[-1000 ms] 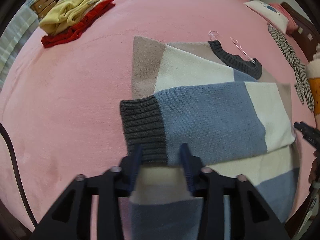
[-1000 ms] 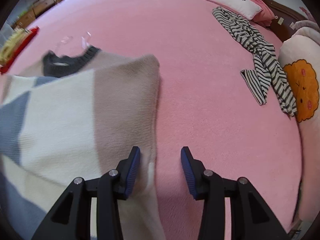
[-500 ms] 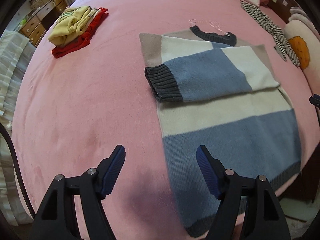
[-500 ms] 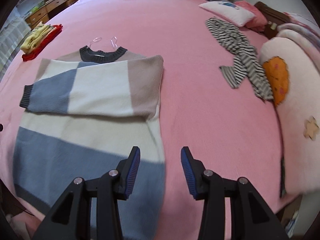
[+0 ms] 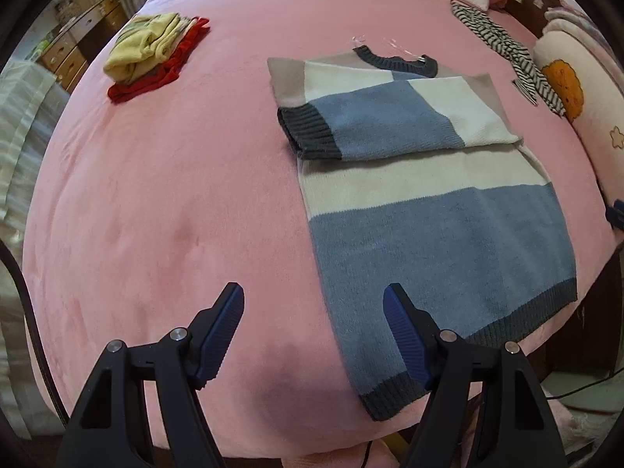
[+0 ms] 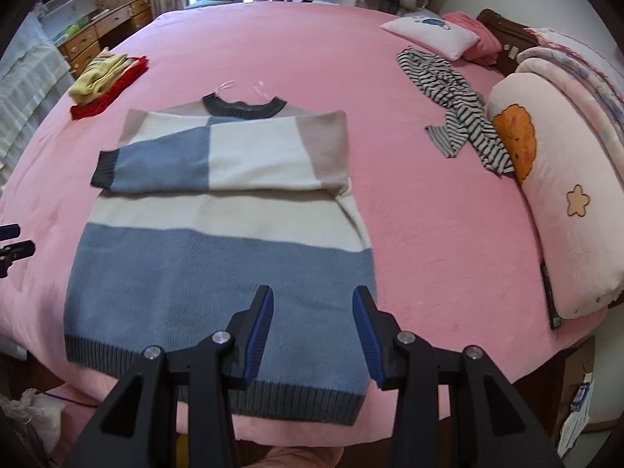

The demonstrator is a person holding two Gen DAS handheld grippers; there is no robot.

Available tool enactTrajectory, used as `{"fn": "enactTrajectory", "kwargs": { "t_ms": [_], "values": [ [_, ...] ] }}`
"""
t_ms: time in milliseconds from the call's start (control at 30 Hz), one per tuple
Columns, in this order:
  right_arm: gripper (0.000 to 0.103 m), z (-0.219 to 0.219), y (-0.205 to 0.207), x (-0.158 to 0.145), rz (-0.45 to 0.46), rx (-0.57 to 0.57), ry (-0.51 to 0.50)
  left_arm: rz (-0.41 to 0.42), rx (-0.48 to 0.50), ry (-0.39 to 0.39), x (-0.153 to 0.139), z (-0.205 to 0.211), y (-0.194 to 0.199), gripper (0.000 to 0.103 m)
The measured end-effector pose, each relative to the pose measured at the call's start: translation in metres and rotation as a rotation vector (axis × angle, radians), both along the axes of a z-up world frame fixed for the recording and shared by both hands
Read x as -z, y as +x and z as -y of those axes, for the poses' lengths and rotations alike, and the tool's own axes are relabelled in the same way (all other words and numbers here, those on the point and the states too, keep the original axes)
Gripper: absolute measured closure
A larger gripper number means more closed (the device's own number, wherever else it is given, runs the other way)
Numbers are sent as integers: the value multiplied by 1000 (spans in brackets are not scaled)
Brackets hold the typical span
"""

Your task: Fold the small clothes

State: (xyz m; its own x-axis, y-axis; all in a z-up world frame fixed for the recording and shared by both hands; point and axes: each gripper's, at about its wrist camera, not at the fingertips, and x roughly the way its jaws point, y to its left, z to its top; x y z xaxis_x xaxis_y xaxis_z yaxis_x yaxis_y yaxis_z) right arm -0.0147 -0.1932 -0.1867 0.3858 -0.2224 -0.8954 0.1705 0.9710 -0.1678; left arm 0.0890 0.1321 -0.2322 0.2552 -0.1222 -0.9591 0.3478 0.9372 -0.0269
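A blue, cream and beige knit sweater (image 6: 218,257) lies flat on the pink bed, both sleeves folded across its chest, dark cuff (image 6: 104,169) at the left. It also shows in the left wrist view (image 5: 436,230). My left gripper (image 5: 314,335) is open and empty, held above the bed near the sweater's lower left hem corner. My right gripper (image 6: 312,335) is open and empty, held above the sweater's lower right hem.
A folded yellow and red pile of clothes (image 5: 152,54) sits at the far left of the bed (image 5: 156,195). A striped garment (image 6: 452,105) lies at the right beside a pink bolster (image 6: 553,202) and pillows (image 6: 429,35). Drawers (image 6: 101,35) stand beyond.
Both grippers have let go of the folded sleeve and pulled back toward the sweater's hem. The left jaws have opened wider. The sleeve now lies flat across the chest.
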Motion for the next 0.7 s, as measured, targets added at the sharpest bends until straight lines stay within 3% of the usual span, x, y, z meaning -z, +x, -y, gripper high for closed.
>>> {"fn": "enactTrajectory", "kwargs": {
  "t_ms": [167, 333, 533, 700],
  "values": [
    [61, 11, -13, 10, -8, -46, 61, -23, -106, 31, 19, 9, -22, 30],
    [61, 33, -33, 29, -43, -72, 105, -97, -168, 56, 54, 17, -42, 30],
    [61, 49, -57, 54, -59, -52, 147, -145, -167, 56, 79, 20, -62, 30],
    [61, 55, -67, 74, -88, -59, 228, -173, -159, 6, 87, 18, -72, 30]
  ]
}}
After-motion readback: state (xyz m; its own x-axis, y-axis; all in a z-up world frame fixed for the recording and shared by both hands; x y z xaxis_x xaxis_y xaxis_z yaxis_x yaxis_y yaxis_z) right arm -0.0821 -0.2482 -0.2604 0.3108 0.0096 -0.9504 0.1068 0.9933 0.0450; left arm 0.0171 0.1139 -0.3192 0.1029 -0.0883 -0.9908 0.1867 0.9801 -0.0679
